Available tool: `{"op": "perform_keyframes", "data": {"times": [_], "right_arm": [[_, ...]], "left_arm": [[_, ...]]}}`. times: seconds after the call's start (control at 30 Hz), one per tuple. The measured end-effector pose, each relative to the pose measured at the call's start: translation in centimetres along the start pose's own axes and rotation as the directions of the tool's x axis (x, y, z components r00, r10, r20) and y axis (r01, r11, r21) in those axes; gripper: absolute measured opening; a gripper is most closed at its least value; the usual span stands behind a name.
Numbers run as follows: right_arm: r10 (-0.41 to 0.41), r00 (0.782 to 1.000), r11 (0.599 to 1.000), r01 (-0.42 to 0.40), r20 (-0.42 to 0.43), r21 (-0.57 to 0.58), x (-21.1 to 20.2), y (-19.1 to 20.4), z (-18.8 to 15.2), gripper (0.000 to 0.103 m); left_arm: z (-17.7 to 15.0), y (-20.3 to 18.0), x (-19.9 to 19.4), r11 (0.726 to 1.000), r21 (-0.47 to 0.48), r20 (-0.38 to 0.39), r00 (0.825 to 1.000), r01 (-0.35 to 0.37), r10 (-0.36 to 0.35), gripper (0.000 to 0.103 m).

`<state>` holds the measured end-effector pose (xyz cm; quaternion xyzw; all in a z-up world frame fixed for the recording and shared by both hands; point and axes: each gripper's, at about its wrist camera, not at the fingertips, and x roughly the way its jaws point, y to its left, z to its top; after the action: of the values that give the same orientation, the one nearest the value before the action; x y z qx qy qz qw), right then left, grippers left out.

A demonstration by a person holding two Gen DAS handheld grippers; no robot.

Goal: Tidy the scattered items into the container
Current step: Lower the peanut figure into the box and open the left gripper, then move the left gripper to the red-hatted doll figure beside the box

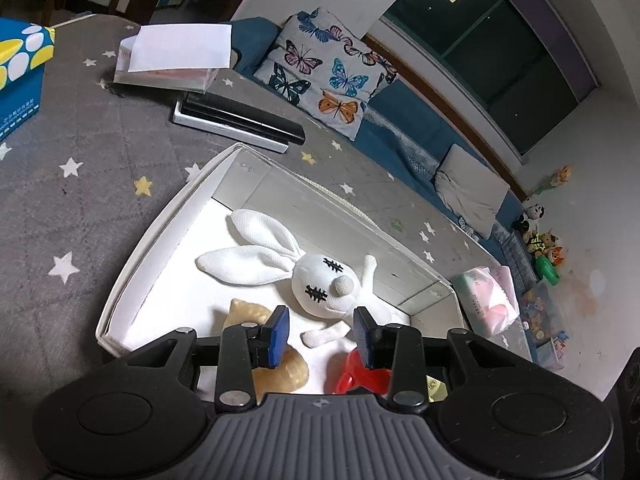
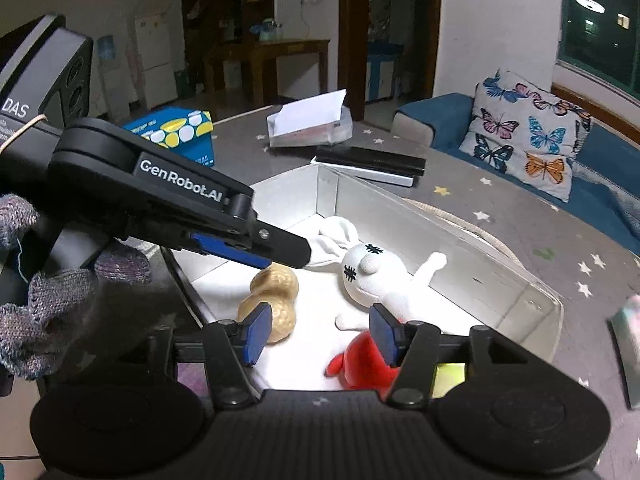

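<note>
A shallow white box with silvery walls (image 1: 152, 240) stands on the grey star-patterned cloth. In it lie a white stuffed bunny (image 1: 324, 284), a tan peanut-shaped toy (image 1: 246, 312) and a red toy (image 1: 352, 372). My left gripper (image 1: 320, 336) hovers open over the box's near end, nothing between its blue pads. From the right wrist view the same box (image 2: 460, 264), bunny (image 2: 368, 276), peanut (image 2: 276, 292) and red toy (image 2: 358, 364) show. My right gripper (image 2: 320, 334) is open above them, its pads pressing on nothing. The left gripper (image 2: 288, 248) reaches in from the left, held by a gloved hand (image 2: 52, 304).
Behind the box lie a flat black-and-white case (image 1: 236, 120), a clear box with white paper (image 1: 172, 60) and a blue tissue box (image 1: 20, 72). A pink-green tissue pack (image 1: 488, 300) sits right of the box. A butterfly pillow (image 1: 320, 76) rests on the blue sofa beyond.
</note>
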<state>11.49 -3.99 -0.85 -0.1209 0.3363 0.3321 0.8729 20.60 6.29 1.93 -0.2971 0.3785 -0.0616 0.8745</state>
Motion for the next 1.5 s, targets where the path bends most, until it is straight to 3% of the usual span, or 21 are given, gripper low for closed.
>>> {"op": "perform_keyframes", "data": {"times": [0.1, 0.67, 0.97, 1.2, 1.5], "right_arm": [[-0.021, 0.999, 1.000, 0.021, 0.028, 0.002, -1.3, 0.3, -0.6, 0.063], [-0.083, 0.987, 0.996, 0.080, 0.140, 0.028, -7.6, 2.8, -5.4, 0.078], [-0.096, 0.984, 0.994, 0.087, 0.147, 0.066, -9.4, 3.3, -8.4, 0.081], [-0.098, 0.986, 0.992, 0.085, 0.132, 0.098, -9.4, 3.7, -10.8, 0.083], [-0.140, 0.984, 0.981, 0.123, 0.108, 0.147, -9.2, 2.5, -12.6, 0.089]], "left_arm": [[-0.6, -0.1, -0.7, 1.000, -0.001, 0.006, 1.000, 0.006, -0.006, 0.037], [-5.0, -1.3, -5.1, 0.997, 0.041, 0.029, 0.998, 0.062, -0.063, 0.037], [-7.9, -1.8, -5.7, 0.995, 0.075, 0.016, 0.997, 0.068, -0.069, 0.037], [-10.2, -2.0, -4.2, 0.993, 0.077, -0.056, 0.995, 0.089, -0.085, 0.037], [-10.9, -2.6, -3.3, 0.990, 0.069, -0.093, 0.989, 0.125, -0.119, 0.037]]}}
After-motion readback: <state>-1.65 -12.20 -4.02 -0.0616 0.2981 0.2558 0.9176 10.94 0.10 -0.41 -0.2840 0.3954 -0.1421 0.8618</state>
